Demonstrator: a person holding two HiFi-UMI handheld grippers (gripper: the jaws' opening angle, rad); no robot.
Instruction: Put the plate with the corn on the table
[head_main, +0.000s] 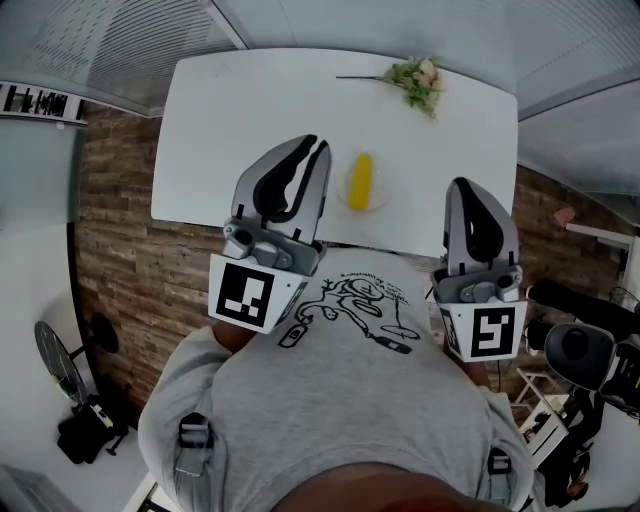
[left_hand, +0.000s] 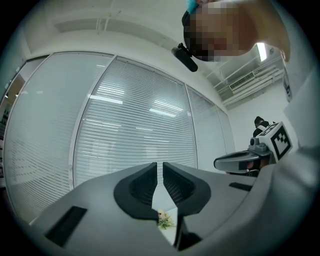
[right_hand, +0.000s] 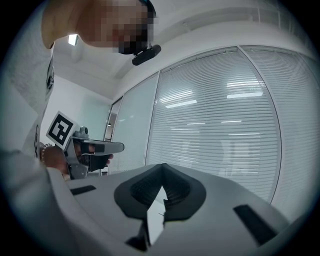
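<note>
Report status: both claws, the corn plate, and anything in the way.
Left claw open a slit, empty; right claw shut, empty. Plate with corn sits on white table. Flower sprig at far edge, apart from plate.

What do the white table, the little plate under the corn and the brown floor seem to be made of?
Table: smooth white laminate or painted board, going by its even, matt surface with no grain. Plate: white, nearly blending into the table; ceramic or plastic, too small to tell. Floor: wood planks or wood-look laminate, judging by the staggered brown boards.
</note>
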